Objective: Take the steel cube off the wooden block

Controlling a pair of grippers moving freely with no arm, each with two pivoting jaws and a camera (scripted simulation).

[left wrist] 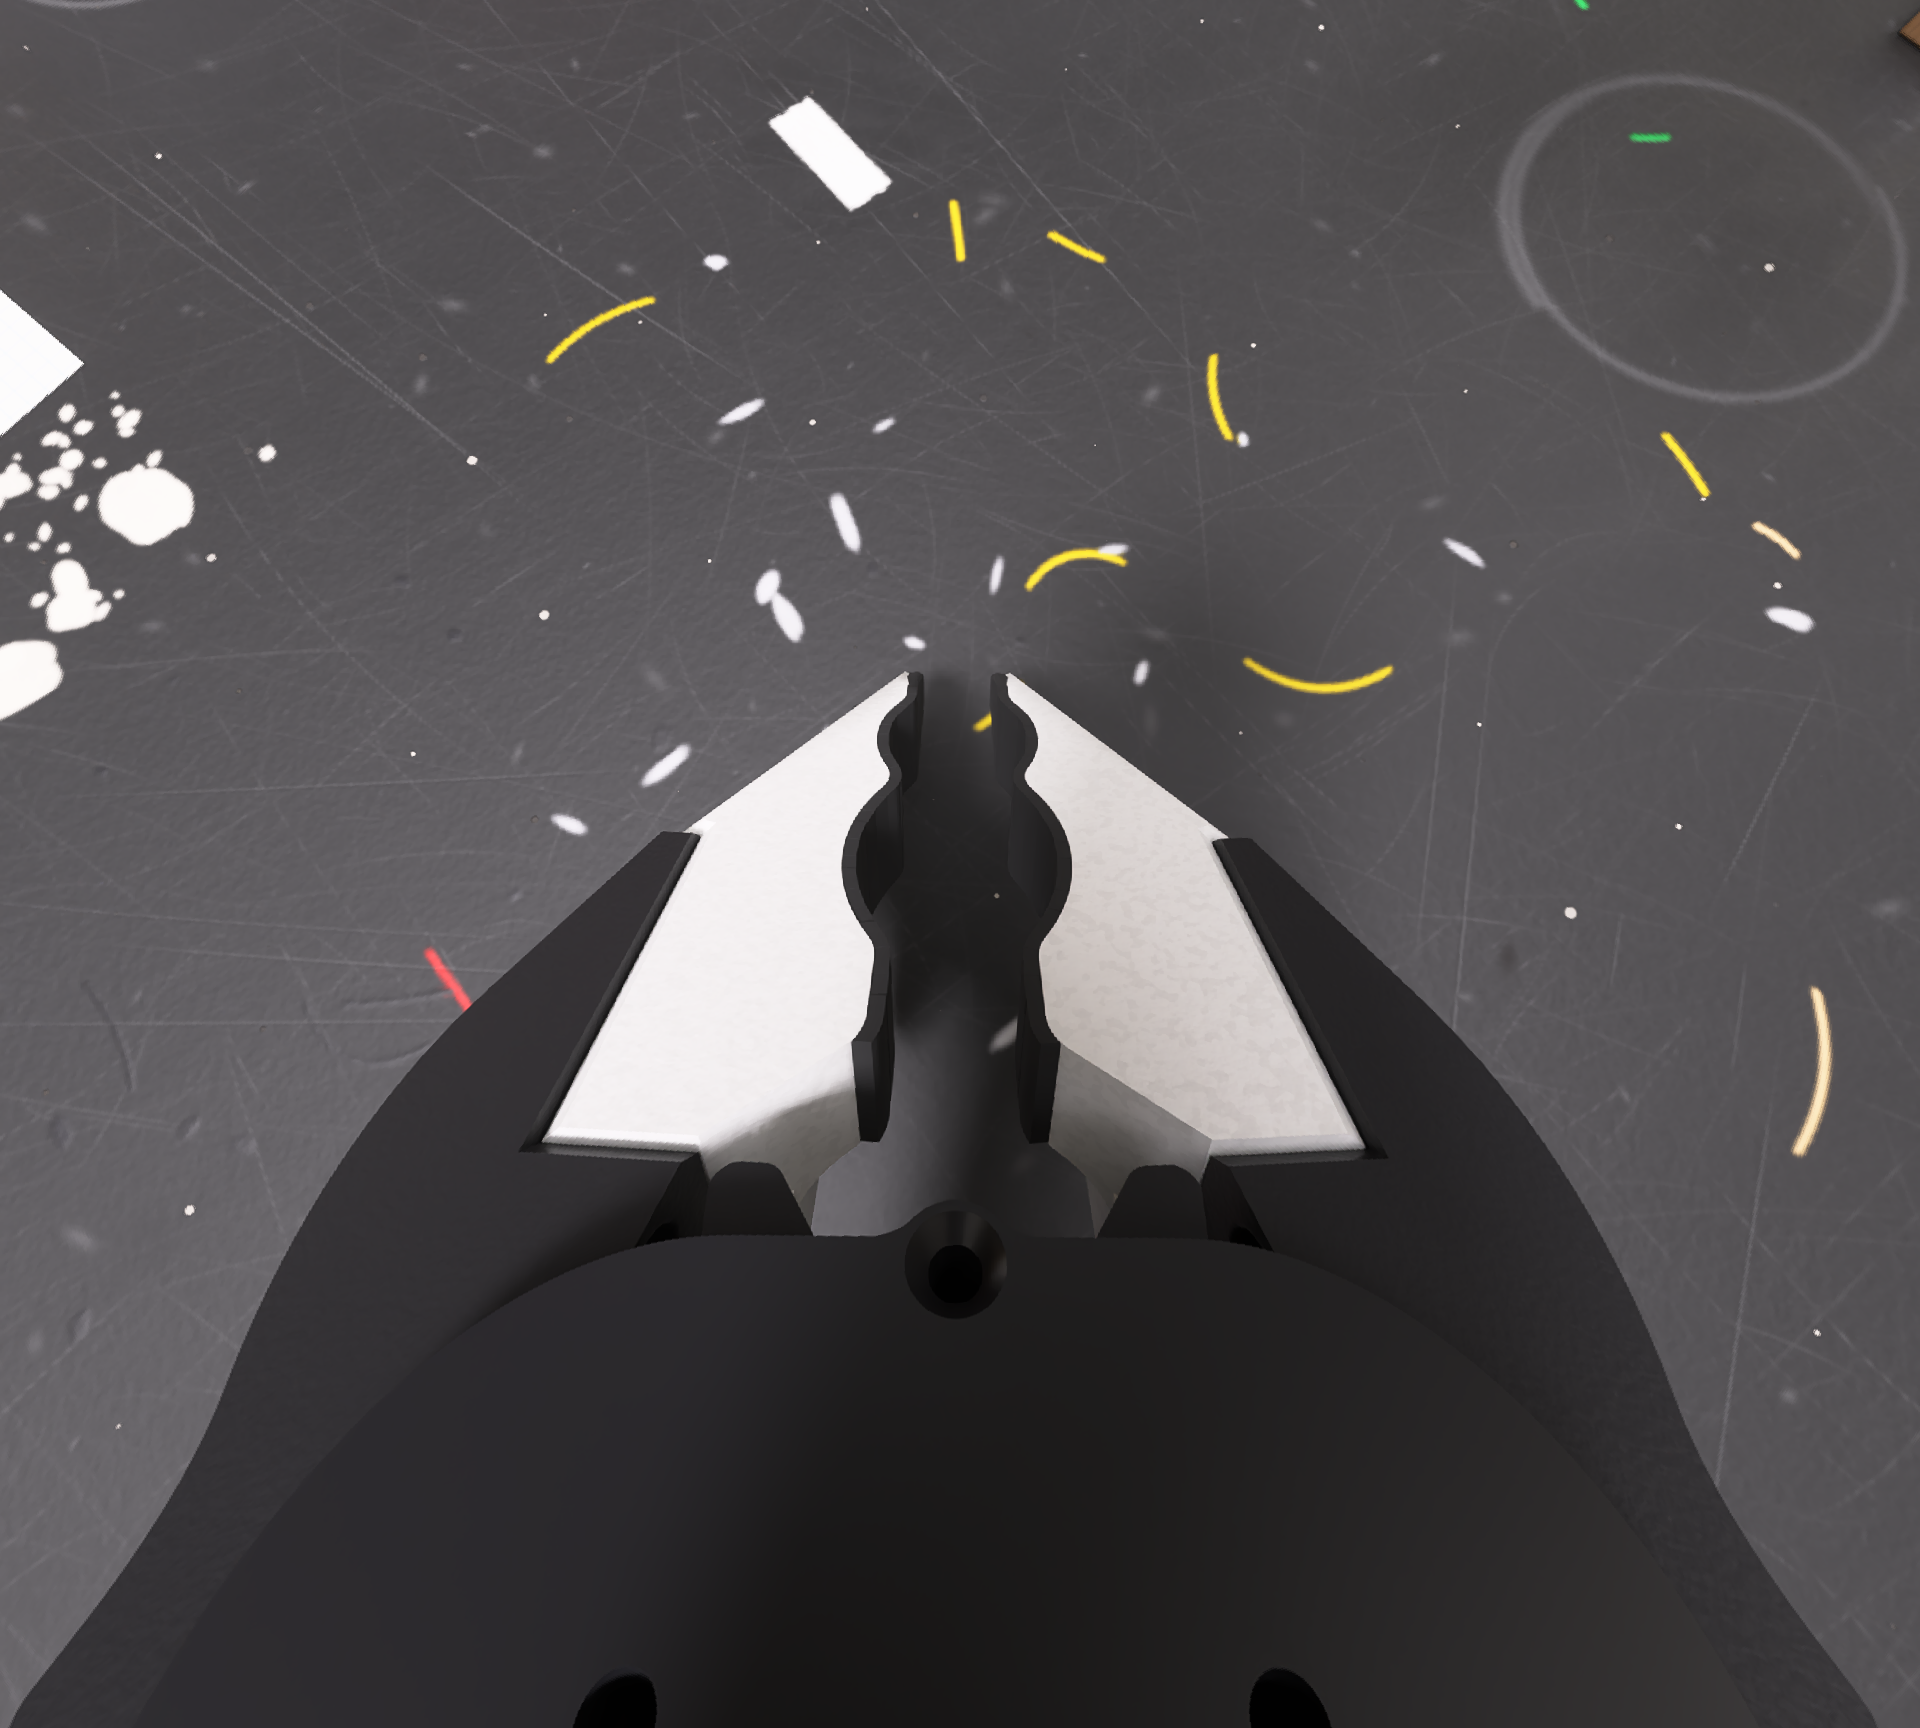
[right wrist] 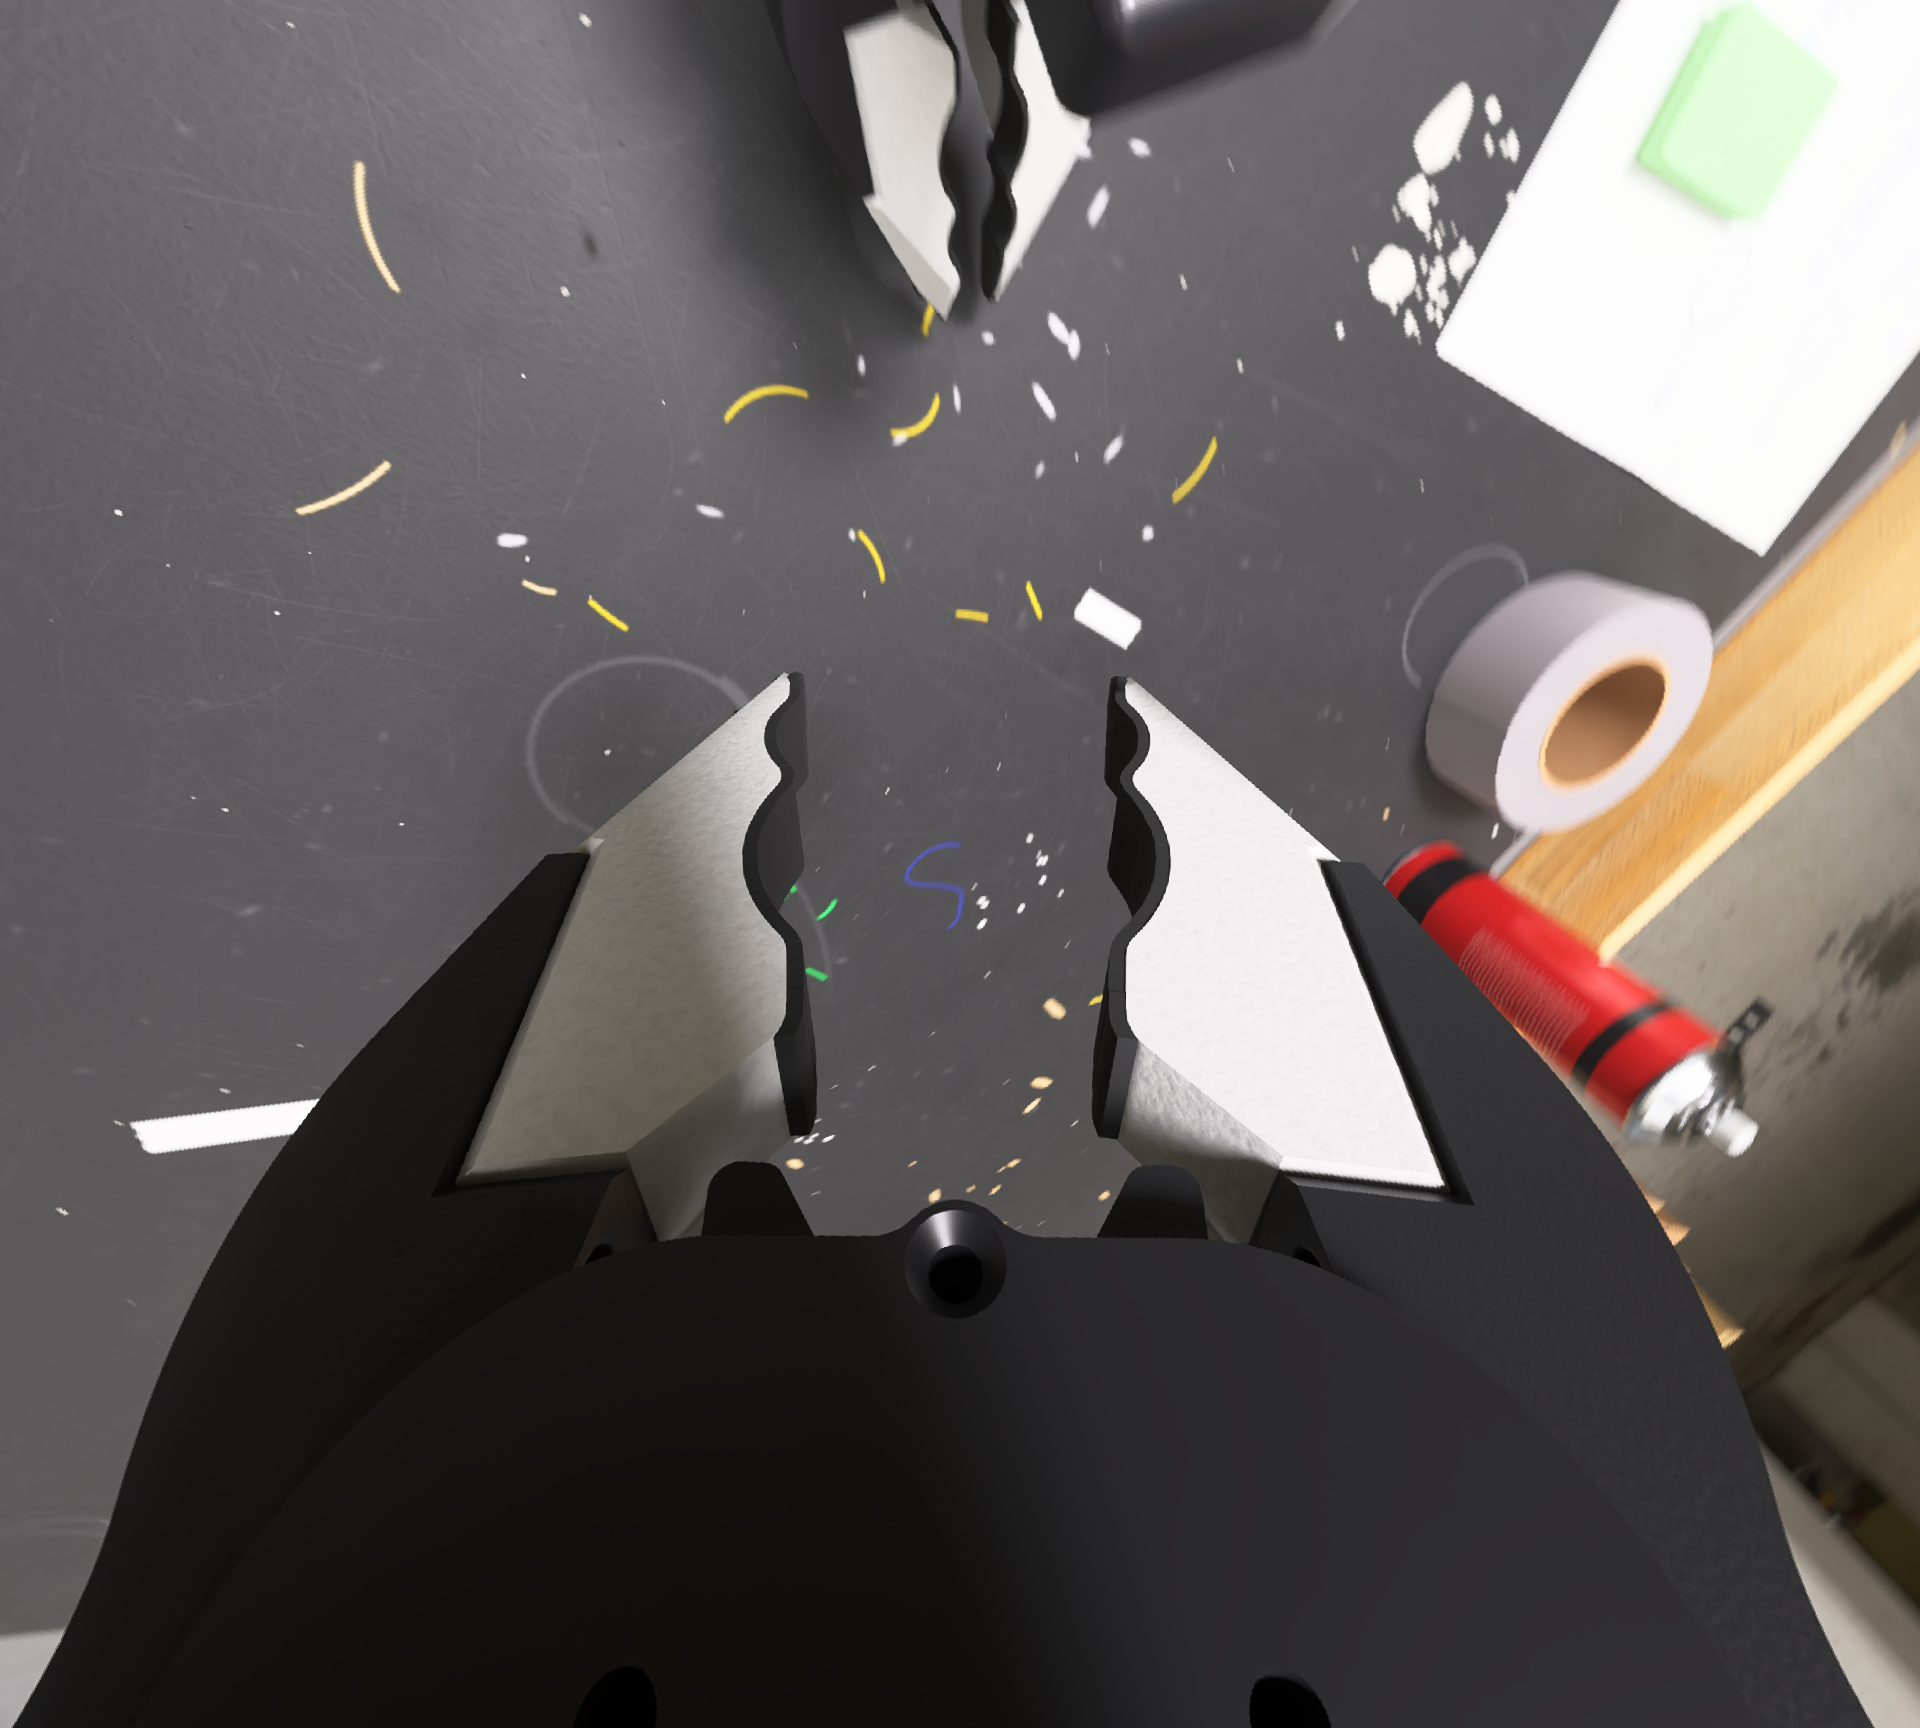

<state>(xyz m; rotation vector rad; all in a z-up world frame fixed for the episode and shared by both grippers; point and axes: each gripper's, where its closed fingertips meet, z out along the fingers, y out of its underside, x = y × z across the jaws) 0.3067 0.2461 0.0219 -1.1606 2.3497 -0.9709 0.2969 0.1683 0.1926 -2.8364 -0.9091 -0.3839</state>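
While both hover over the table (left wrist: 1351,172), left gripper (left wrist: 956,681) fingers nearly closed, empty; right gripper (right wrist: 954,686) fingers apart

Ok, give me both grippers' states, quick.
Left gripper: shut, holding nothing.
Right gripper: open, holding nothing.

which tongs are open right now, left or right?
The right tongs: a wide gap between the fingers, nothing in it. The left tongs are nearly closed, empty, fingertips just above the dark table.
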